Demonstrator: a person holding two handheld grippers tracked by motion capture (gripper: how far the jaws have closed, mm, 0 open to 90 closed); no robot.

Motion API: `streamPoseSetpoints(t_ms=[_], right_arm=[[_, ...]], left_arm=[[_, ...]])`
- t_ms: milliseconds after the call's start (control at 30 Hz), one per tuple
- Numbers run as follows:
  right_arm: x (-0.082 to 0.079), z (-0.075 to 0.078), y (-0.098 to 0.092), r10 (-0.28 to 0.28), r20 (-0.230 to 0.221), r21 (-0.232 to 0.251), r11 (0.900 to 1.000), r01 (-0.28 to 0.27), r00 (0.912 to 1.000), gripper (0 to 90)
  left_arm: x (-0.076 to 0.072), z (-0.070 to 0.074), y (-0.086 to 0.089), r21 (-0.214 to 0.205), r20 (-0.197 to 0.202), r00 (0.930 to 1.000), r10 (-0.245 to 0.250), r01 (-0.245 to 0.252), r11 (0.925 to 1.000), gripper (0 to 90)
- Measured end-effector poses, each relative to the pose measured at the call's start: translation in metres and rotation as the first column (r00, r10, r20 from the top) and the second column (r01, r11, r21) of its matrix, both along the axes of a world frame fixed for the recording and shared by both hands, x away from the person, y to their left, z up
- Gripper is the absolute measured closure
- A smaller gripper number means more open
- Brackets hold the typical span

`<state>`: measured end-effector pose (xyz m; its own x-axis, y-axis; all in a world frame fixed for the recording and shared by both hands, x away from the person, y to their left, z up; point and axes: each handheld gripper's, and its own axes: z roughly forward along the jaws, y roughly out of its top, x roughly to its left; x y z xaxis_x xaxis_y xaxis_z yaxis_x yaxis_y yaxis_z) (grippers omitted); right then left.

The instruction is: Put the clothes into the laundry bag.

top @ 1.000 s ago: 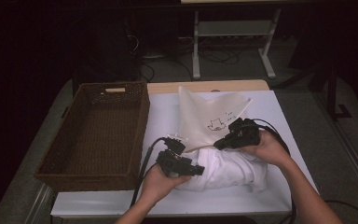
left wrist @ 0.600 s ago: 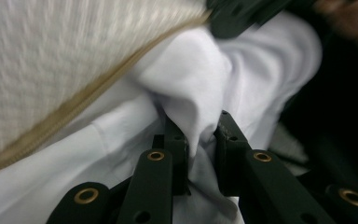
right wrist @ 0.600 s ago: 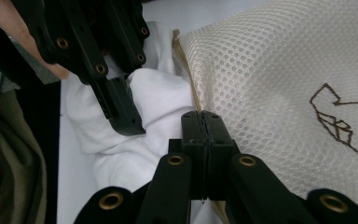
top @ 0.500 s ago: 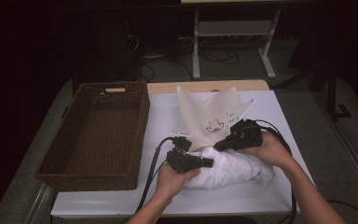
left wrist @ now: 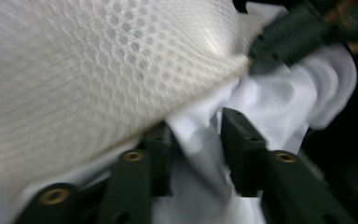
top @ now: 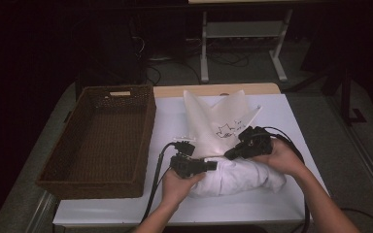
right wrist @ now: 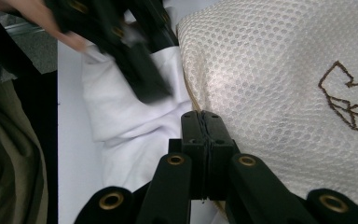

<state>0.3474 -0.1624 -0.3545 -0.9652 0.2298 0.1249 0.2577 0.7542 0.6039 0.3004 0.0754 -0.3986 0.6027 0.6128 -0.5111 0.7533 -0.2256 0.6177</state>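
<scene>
Right gripper (top: 229, 155) pinched together on mesh bag (top: 216, 124) rim to hold its mouth open — left gripper (top: 212, 165), jaws just reopening around a fold without pressing it, feeds white cloth (top: 238, 177) in, mid-table.

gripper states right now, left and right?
Left gripper: jaws just opening, part open, a fold of the white cloth between them.
Right gripper: shut, pads together at the edge of the mesh bag; grip on it unclear.
</scene>
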Motion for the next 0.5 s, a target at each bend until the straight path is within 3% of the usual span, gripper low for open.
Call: streamPoseSetpoints(t_ms=[67,100,133,267,300,400,467,500], right_arm=[[0.002,0.0,-0.001,-0.003,0.0,0.006,1.0,0.003,1.0,88.8],[0.002,0.001,-0.002,-0.009,-0.002,0.009,0.9999,0.009,1.0,88.9],[0.003,0.001,-0.002,-0.009,0.0,0.013,0.9999,0.009,1.0,88.8],[0.004,0.002,-0.001,-0.015,0.006,0.019,0.9997,0.015,0.9999,88.8],[0.005,0.003,-0.001,-0.018,0.009,0.023,0.9996,0.018,0.9998,88.8],[0.005,0.002,0.002,-0.018,0.01,0.024,0.9996,0.017,0.9998,88.8],[0.004,0.002,0.003,-0.016,0.01,0.019,0.9997,0.015,0.9998,88.8],[0.004,0.002,0.003,-0.016,0.01,0.019,0.9997,0.015,0.9998,88.8]], left_arm=[[-0.003,0.005,0.004,0.019,0.004,0.9998,-0.017,0.017,0.9997,54.1],[-0.009,0.016,0.012,0.077,0.041,0.9987,-0.03,0.026,0.9967,50.4],[-0.012,0.021,0.017,0.105,0.058,0.9978,-0.032,0.026,0.9942,46.8],[-0.019,0.025,0.027,0.151,0.064,0.9968,-0.047,0.037,0.9878,41.8],[-0.02,0.017,0.027,0.168,0.03,0.9978,-0.06,0.054,0.9842,36.5],[-0.018,-0.001,0.018,0.187,-0.003,0.9974,-0.072,0.071,0.9797,31.7],[-0.015,-0.012,0.009,0.205,-0.015,0.9954,-0.095,0.096,0.9741,32.4],[-0.015,-0.012,0.009,0.205,-0.015,0.9954,-0.095,0.096,0.9741,38.6]])
